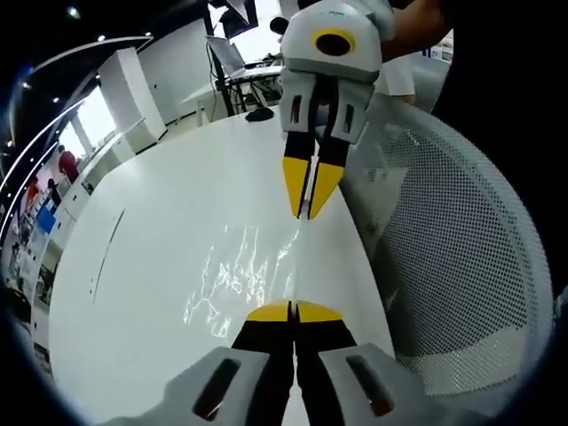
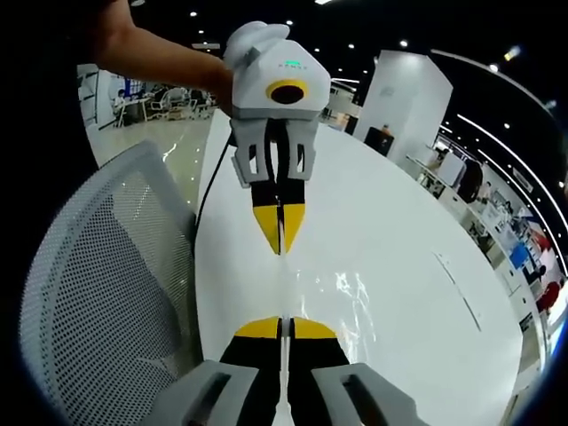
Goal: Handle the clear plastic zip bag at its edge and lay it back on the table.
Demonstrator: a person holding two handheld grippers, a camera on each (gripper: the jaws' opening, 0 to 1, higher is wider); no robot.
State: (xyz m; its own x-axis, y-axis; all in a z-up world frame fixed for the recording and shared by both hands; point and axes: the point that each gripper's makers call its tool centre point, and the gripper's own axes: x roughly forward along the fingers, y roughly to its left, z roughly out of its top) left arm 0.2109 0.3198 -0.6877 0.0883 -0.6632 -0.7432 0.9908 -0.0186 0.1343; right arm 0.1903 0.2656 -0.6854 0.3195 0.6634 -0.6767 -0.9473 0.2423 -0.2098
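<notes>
The clear plastic zip bag (image 1: 240,275) is spread over the white table (image 1: 169,195), its creases glinting. One edge of it runs straight between the two grippers. In the left gripper view my left gripper (image 1: 293,311) rises from the bottom with its yellow tips pressed together on the near end of that edge. My right gripper (image 1: 307,197) reaches in from the top, tips closed on the far end. The right gripper view shows the same from the other side: right gripper (image 2: 286,327) at the bottom, left gripper (image 2: 280,232) opposite, the bag (image 2: 346,293) on the table (image 2: 390,231) to the right of them.
A white mesh chair back (image 1: 461,266) stands close against the table's edge beside both grippers, also seen as the chair (image 2: 98,293). A black cable (image 2: 206,186) runs along that edge. A dark mouse-like object (image 1: 259,114) lies at the table's far end. A person's forearm (image 2: 151,53) holds the left gripper.
</notes>
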